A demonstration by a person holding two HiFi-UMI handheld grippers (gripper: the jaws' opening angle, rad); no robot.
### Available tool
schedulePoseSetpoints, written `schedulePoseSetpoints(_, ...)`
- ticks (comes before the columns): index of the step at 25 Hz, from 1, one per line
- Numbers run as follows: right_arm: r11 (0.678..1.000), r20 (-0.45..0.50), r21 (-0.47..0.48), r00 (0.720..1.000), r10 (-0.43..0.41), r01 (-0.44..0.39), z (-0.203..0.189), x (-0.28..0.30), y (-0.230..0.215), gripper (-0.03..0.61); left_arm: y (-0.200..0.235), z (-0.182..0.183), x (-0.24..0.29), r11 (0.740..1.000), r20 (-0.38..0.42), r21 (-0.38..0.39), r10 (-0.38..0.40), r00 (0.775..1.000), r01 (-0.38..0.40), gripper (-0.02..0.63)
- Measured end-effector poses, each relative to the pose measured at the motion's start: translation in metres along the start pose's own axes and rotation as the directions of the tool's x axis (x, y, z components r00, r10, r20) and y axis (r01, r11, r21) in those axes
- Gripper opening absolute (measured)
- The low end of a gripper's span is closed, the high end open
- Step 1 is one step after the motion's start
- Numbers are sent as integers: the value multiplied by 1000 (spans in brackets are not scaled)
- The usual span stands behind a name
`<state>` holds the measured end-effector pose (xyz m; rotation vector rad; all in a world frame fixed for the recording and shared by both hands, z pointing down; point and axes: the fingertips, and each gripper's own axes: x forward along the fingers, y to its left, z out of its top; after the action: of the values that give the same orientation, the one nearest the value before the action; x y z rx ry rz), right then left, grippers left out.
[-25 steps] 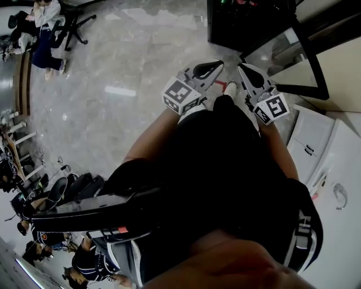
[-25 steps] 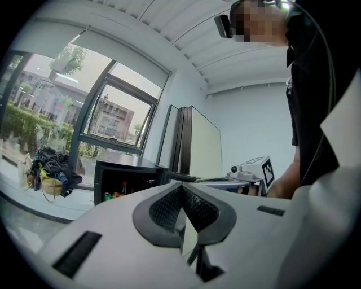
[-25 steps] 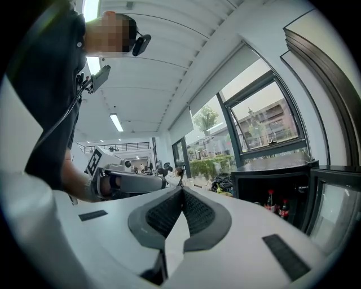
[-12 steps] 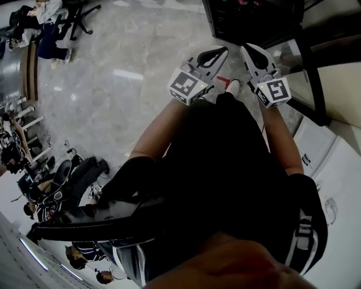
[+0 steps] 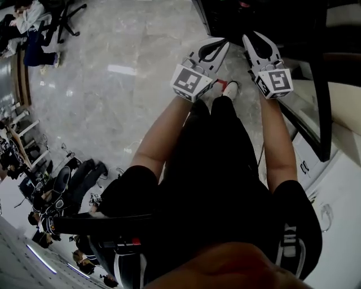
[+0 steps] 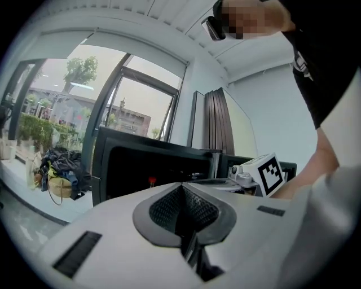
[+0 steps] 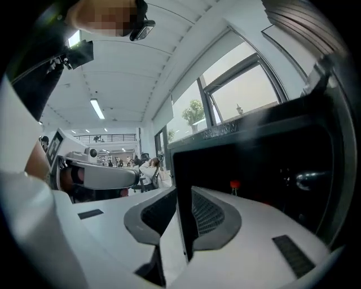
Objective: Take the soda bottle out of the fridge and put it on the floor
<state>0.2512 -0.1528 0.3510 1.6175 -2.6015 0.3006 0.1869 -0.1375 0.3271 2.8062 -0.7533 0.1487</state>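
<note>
The black fridge (image 5: 254, 17) stands ahead with its glass door (image 5: 316, 84) swung open to the right. Deep in its dark inside shows a small red spot (image 7: 233, 184), perhaps a bottle cap (image 6: 152, 181); no bottle's shape is clear. Both grippers are held side by side just in front of the fridge opening. My left gripper (image 5: 217, 45) is shut and empty, its pads (image 6: 197, 209) meeting. My right gripper (image 5: 254, 39) has its jaws opening, a narrow gap between the pads (image 7: 208, 214) and nothing in it.
Grey marble floor (image 5: 124, 73) spreads to the left. The person's shoe (image 5: 230, 89) is by a red mark on the floor. White cabinets (image 5: 338, 186) stand at the right. Bags (image 5: 79, 175) lie at the left, with seated people and chairs (image 5: 34, 28) far off.
Both grippers have moved forward and closer to the fridge opening. The glass door now lies further to the right of the right gripper.
</note>
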Motion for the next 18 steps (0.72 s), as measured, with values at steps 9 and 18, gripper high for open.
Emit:
schedulePoseSetpoints(9, 994, 45, 19, 993, -112, 111, -62, 69, -66, 170, 70, -55, 68, 1000, 74, 14, -12, 997, 11, 3)
schedulePoseSetpoints(18, 982, 52, -11, 981, -186, 187, -75, 105, -118, 295, 93, -76, 99, 1000, 101, 10, -18, 995, 17, 4)
